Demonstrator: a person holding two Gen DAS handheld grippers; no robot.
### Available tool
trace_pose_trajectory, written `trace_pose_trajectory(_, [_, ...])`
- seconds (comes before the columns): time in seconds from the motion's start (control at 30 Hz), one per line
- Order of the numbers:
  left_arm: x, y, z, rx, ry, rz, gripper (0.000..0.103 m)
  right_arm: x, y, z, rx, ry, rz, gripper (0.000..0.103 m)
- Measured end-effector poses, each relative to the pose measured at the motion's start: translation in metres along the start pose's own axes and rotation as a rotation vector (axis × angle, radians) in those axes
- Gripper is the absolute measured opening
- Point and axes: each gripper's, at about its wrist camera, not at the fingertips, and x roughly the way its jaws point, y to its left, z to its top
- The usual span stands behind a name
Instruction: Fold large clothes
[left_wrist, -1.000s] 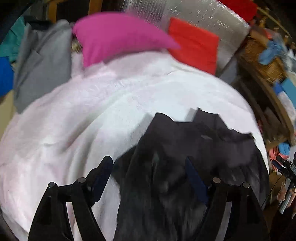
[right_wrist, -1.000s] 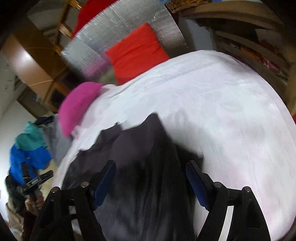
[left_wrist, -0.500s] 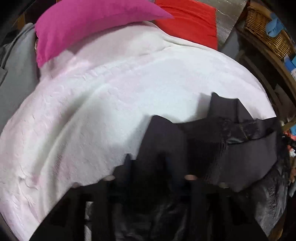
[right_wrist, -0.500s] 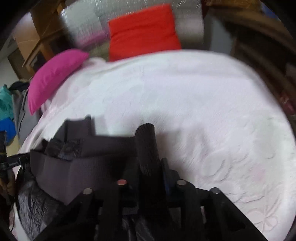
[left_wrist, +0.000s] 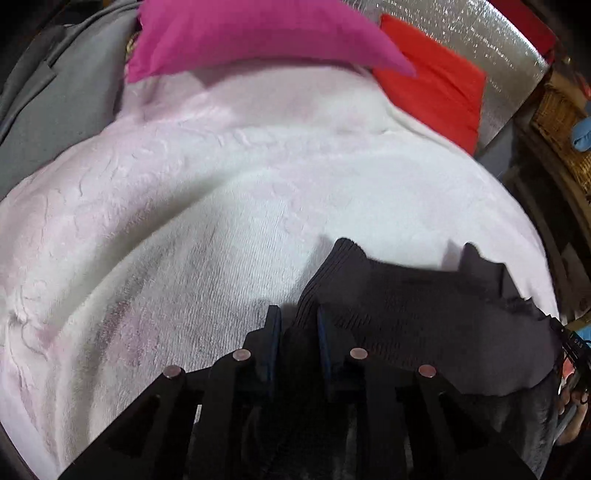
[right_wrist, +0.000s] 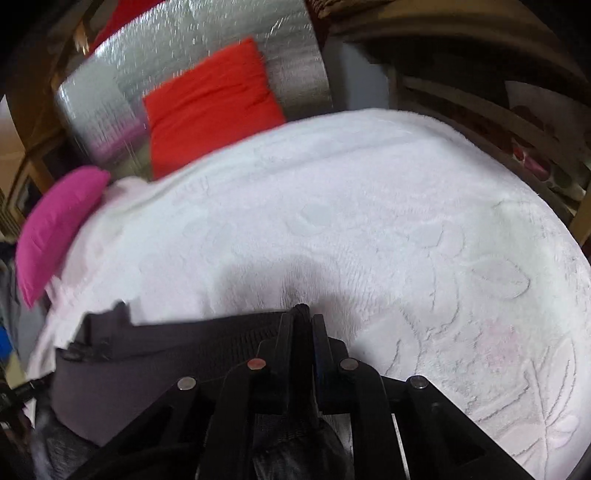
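A dark grey garment (left_wrist: 424, 314) with a ribbed edge hangs stretched between my two grippers, above the near edge of a white blanket (left_wrist: 221, 221). My left gripper (left_wrist: 298, 321) is shut on one ribbed corner of it. My right gripper (right_wrist: 302, 325) is shut on the other corner; in the right wrist view the garment (right_wrist: 155, 354) runs off to the left. Its lower part drops out of view below the fingers.
A pink pillow (left_wrist: 240, 33) and a red pillow (left_wrist: 436, 96) lie at the far end against a silver foil board (left_wrist: 480, 37). A grey garment (left_wrist: 48, 110) lies at far left. Wooden shelves (right_wrist: 498, 118) and a wicker basket (left_wrist: 561, 129) stand at the right.
Both grippers have closed on the garment's ribbed edge and lifted it. They now hold it spread between them over the blanket's near edge.
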Motion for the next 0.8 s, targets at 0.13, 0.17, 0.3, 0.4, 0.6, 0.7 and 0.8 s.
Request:
trace_pose_trajectory(0.13, [-0.032, -0.005, -0.005, 0.015, -0.048, 0.005, 0.026, -0.028, -0.007, -0.003, 0.048, 0.030, 0.053, 0.014])
trace_pose_trajectory(0.17, [-0.044, -0.006, -0.008, 0.027, -0.066, 0.026, 0.029, -0.037, -0.008, -0.006, 0.061, 0.024, 0.073, 0.015])
trace_pose_trajectory(0.3, [-0.096, -0.014, -0.032, 0.114, -0.156, 0.096, 0.058, -0.086, -0.008, -0.029, 0.058, -0.012, 0.118, 0.049])
trace_pose_trajectory(0.4, [-0.131, -0.027, -0.062, 0.207, -0.216, 0.089, 0.060, -0.134, -0.004, -0.060, 0.027, -0.096, 0.156, 0.076])
trace_pose_trajectory(0.6, [-0.152, -0.053, -0.141, 0.324, -0.201, 0.046, 0.064, -0.170, 0.010, -0.118, -0.064, -0.075, 0.188, 0.050])
trace_pose_trajectory(0.7, [-0.135, -0.055, -0.166, 0.316, -0.133, 0.088, 0.064, -0.154, 0.002, -0.150, -0.050, 0.016, 0.137, 0.050])
trace_pose_trajectory(0.8, [-0.111, -0.049, -0.183, 0.303, -0.067, 0.138, 0.065, -0.141, -0.012, -0.172, -0.035, 0.058, 0.115, 0.042])
